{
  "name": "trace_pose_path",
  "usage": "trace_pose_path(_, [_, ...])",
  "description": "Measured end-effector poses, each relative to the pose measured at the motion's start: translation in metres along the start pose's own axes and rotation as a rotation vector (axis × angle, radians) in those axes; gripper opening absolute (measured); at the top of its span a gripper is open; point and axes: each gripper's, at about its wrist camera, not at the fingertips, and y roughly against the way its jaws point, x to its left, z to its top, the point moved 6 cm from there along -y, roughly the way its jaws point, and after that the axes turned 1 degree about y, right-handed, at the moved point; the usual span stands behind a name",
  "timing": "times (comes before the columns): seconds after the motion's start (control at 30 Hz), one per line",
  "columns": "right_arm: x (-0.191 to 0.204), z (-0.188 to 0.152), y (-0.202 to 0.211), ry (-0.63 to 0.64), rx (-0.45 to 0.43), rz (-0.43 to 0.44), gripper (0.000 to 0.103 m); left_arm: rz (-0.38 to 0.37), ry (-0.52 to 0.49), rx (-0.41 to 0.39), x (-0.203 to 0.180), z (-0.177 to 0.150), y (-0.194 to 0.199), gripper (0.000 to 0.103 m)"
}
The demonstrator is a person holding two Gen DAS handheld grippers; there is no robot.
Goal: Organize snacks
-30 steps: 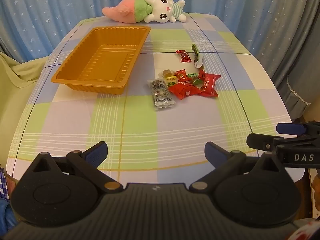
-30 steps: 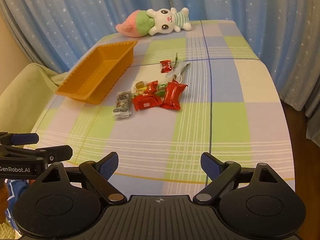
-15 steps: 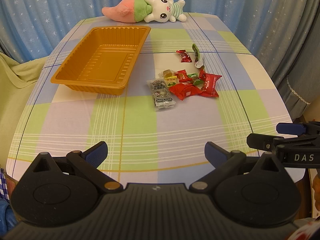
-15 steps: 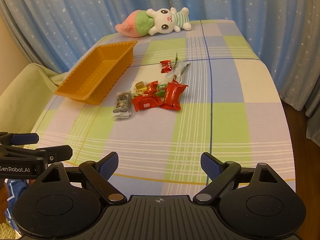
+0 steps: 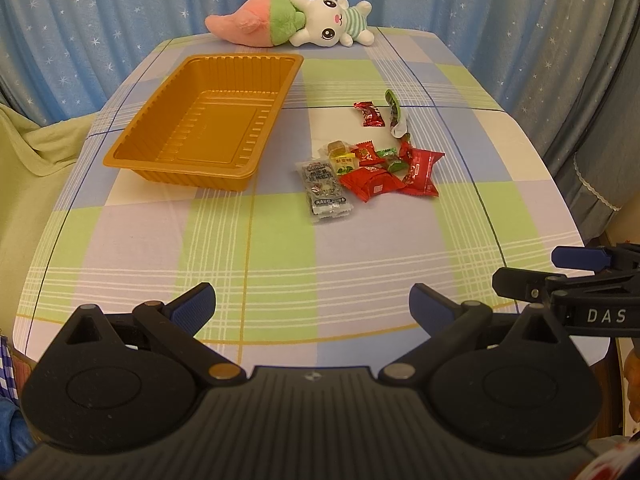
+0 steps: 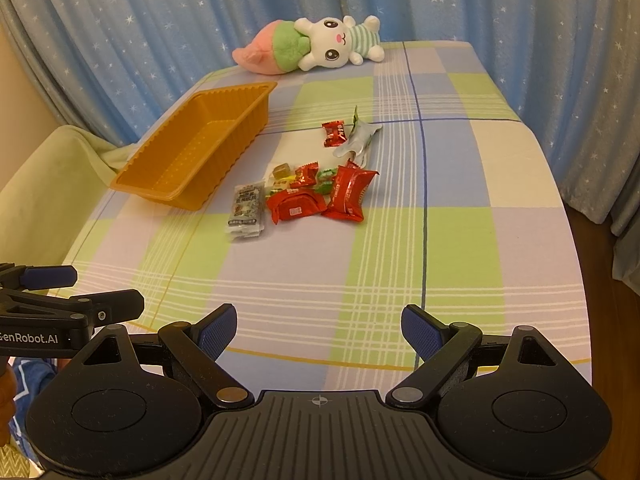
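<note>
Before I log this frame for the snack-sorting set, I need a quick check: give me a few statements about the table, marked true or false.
1. The orange tray holds no snacks. True.
2. The left claw grips a red packet. False: it is open, holding nothing.
3. The plush rabbit lies at the table's far edge. True.
4. The grey packet sits inside the tray. False: it lies on the tablecloth beside the red packets.
5. The right claw is open. True.
</note>
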Motion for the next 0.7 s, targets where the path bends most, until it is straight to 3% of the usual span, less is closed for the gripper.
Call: trace_pose_path(0.7, [-0.0001,-0.0003,-0.0007,0.001,-0.001,0.0,0.089,-0.001,0.001,-0.001,0.0009,0.001,-0.0008,0.103])
